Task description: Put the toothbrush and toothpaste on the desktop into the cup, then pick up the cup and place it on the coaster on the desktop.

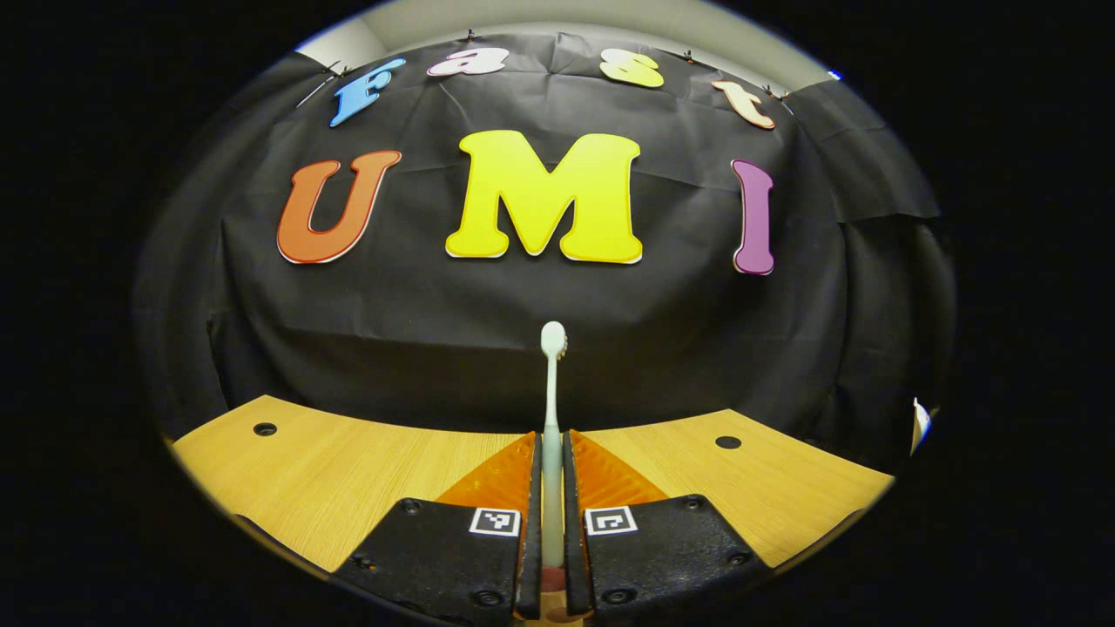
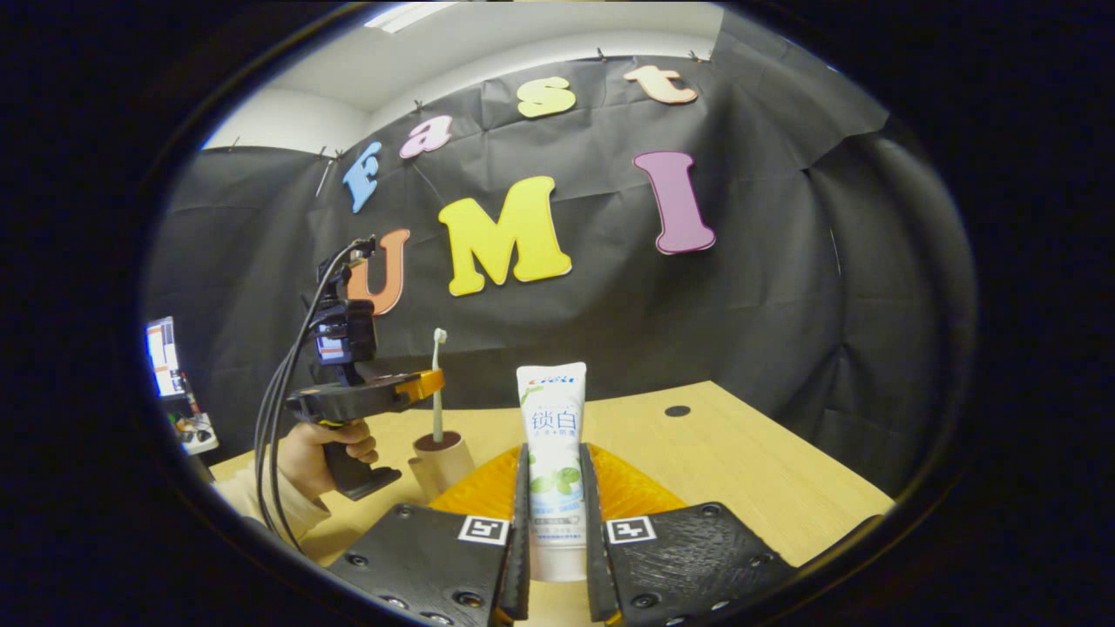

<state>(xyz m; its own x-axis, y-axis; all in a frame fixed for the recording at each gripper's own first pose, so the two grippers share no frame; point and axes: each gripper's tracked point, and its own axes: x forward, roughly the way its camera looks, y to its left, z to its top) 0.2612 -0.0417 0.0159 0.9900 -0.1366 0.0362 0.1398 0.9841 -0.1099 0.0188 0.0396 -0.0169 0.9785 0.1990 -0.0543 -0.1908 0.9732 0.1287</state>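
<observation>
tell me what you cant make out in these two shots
- Toothbrush lower handle: left gripper view, hidden between the left gripper fingers.
- Cup base: right gripper view, hidden behind the right gripper.
- Toothpaste bottom end: right gripper view, cut off by the edge.

lit screen (image 2: 162, 355) beside black cloth wall (image 2: 766, 331)

Both tongs, left (image 1: 552, 488) and right (image 2: 554, 514), are clamped and level, a hand (image 2: 318, 453) gripping the left.
</observation>
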